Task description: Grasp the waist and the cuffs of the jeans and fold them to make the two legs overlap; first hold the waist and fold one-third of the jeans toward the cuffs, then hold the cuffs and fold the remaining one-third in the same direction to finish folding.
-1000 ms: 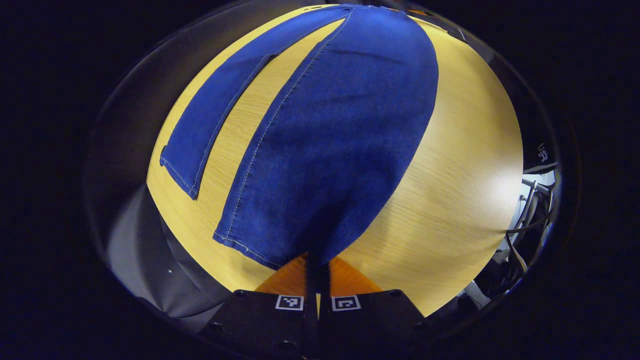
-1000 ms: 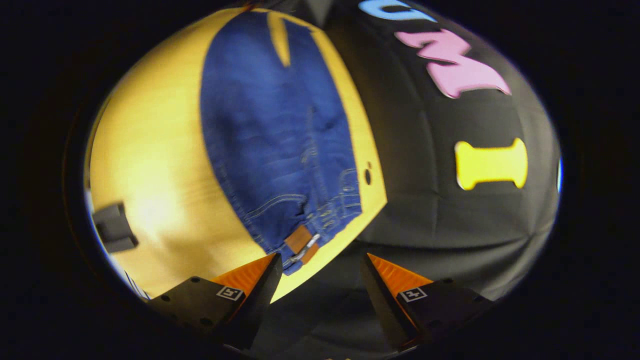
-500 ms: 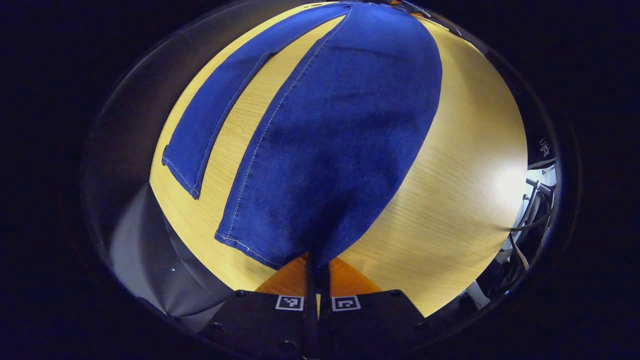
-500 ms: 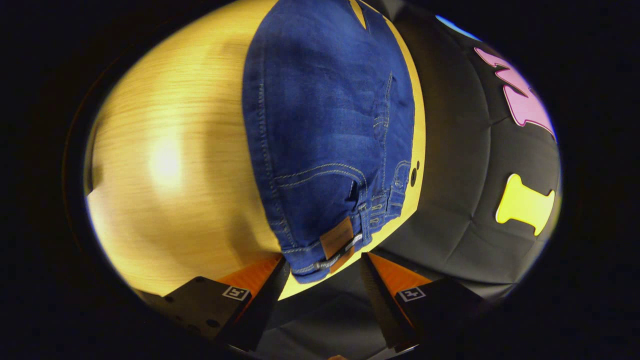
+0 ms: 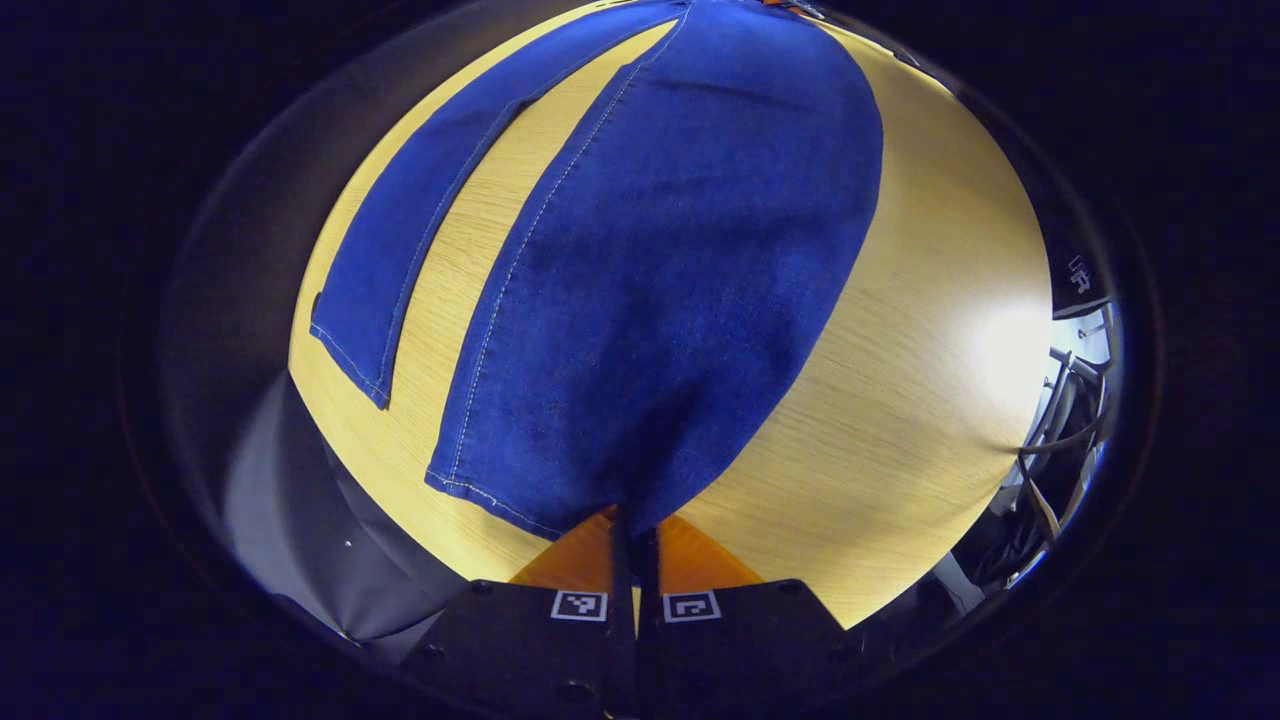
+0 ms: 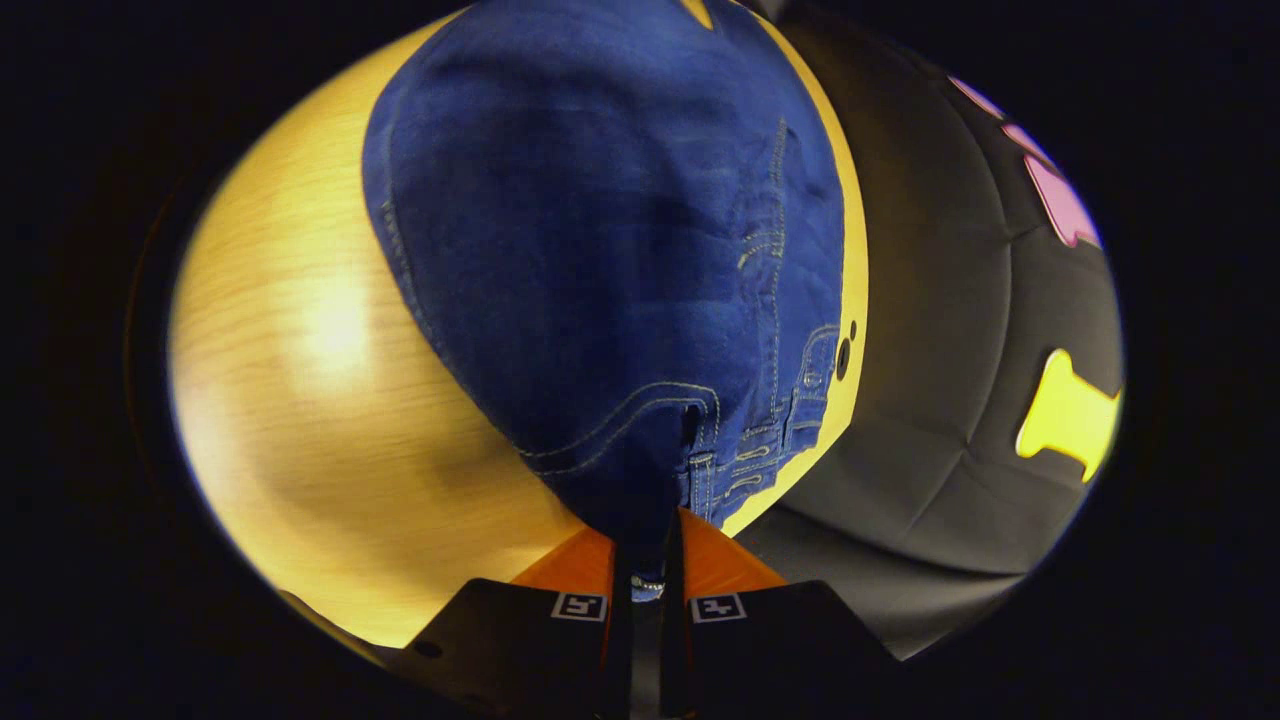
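Left gripper (image 5: 634, 528) clamped on a cuff of the jeans (image 5: 660, 290), spread over the wooden table (image 5: 920, 380); right gripper (image 6: 647, 545) pinched on the waist (image 6: 690, 440) near the table's edge; cables (image 5: 1060, 430) off to one side.

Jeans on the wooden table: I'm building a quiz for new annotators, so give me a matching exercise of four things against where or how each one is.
Things:
1. left gripper
2. right gripper
3. far trouser leg
4. table

States:
A. lies flat, touched by neither gripper
B. shut on the jeans' waist, by the front pocket seams
C. bare wood under the jeans
D. shut on the near leg's cuff

Pairs: 1-D, 2-B, 3-A, 4-C
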